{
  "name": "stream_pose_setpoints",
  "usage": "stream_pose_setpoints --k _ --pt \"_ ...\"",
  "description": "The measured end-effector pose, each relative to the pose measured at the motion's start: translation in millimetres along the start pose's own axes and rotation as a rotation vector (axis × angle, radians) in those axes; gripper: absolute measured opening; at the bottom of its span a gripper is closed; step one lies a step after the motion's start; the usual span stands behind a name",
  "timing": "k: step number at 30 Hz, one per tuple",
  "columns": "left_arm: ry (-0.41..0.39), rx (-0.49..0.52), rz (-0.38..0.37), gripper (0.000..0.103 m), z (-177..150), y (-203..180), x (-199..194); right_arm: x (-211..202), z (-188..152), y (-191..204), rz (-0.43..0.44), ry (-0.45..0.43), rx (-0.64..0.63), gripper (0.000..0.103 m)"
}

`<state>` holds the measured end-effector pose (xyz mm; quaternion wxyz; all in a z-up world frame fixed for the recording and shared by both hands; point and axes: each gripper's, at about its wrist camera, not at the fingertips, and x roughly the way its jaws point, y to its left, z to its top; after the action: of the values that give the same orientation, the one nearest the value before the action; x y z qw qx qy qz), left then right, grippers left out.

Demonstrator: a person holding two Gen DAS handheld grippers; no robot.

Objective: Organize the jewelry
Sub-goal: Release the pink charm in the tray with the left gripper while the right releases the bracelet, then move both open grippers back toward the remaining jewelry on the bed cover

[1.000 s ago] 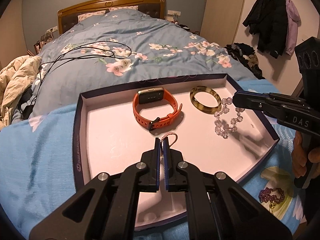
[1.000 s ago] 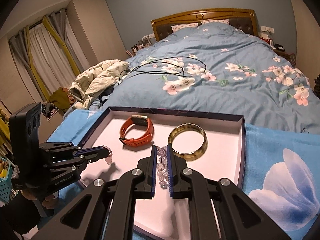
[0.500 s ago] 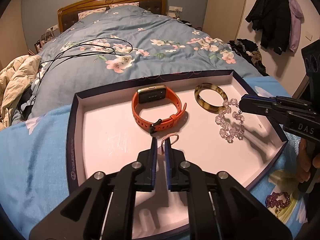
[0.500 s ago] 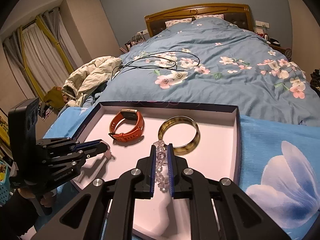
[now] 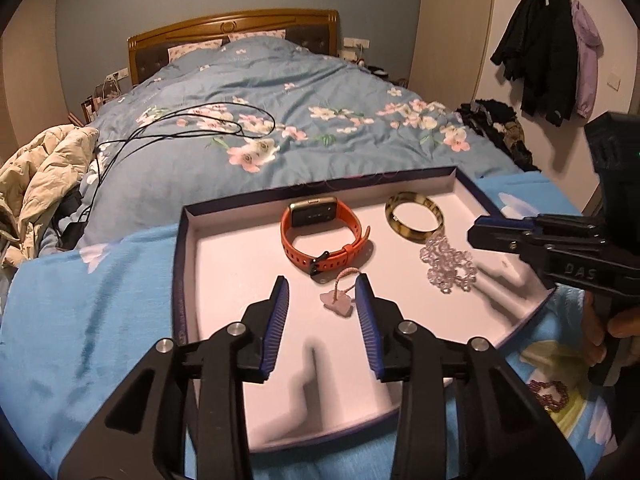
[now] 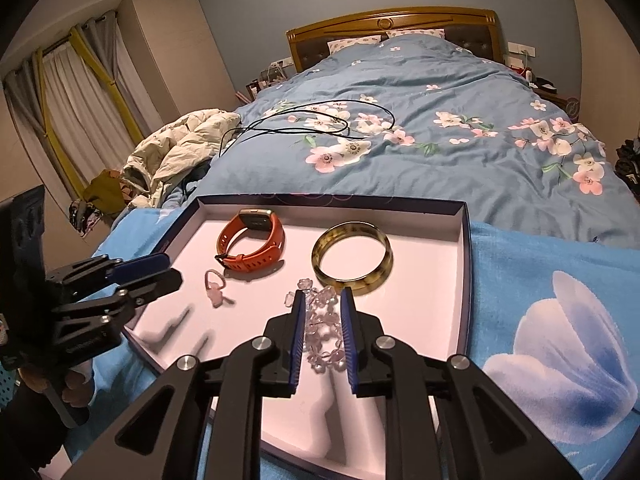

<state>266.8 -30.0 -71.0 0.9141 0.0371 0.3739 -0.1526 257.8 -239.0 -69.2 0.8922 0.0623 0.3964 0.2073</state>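
Note:
A shallow box tray (image 5: pixel 180 280) (image 6: pixel 464 280) with a pale floor lies on a blue cloth at the foot of the bed. In it are an orange watch (image 5: pixel 320 236) (image 6: pixel 252 244), a tortoiseshell bangle (image 5: pixel 414 216) (image 6: pixel 352 256), a clear bead bracelet (image 5: pixel 448 266) (image 6: pixel 324 328) and a small pink pendant (image 5: pixel 338 300) (image 6: pixel 216 286) on a cord. My left gripper (image 5: pixel 322 288) (image 6: pixel 172 270) hangs over the pendant, jaws opening; the pendant lies loose by the right pad. My right gripper (image 6: pixel 322 300) (image 5: pixel 476 232) hovers above the bracelet, jaws opening slightly, beads resting on the tray between them.
A dark purple bead string (image 5: pixel 552 394) lies on the cloth right of the tray. A black cable (image 6: pixel 320 120) loops on the flowered quilt behind, and a beige jacket (image 6: pixel 180 152) is piled at the bed's left. A hand (image 5: pixel 612 328) holds the right gripper's handle.
My left jaws have parted and let go of the pink pendant, which now lies on the tray. My right jaws have parted a little and the bead bracelet has settled on the tray.

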Motion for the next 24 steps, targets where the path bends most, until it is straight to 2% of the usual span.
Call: stream_pose_setpoints --k 3,5,10,14,20,24 --pt "-0.031 -0.008 -0.014 0.036 -3.4 2.1 -17.4 -4.6 -0.8 1.7 0.009 -0.006 0.002 0.019" --pt "-0.047 -0.004 -0.019 0.04 -8.3 3.6 -27.8 -9.2 -2.8 3.8 0.008 -0.015 -0.001 0.026" --pt "-0.085 0.012 -0.02 0.042 -19.6 1.5 -55.0 -27.1 -12.6 9.9 0.028 -0.036 -0.009 0.027" --pt "-0.105 0.031 -0.023 0.046 -32.7 -2.3 -73.1 -47.1 -24.7 17.8 0.042 -0.052 -0.022 0.034" --pt "-0.104 0.053 -0.038 0.049 -55.3 -7.6 -92.4 -72.9 -49.2 26.2 0.046 -0.05 -0.06 0.036" --pt "-0.101 0.067 -0.045 0.049 -70.0 -12.2 -102.1 -80.3 -72.0 26.2 0.021 -0.014 -0.071 0.036"
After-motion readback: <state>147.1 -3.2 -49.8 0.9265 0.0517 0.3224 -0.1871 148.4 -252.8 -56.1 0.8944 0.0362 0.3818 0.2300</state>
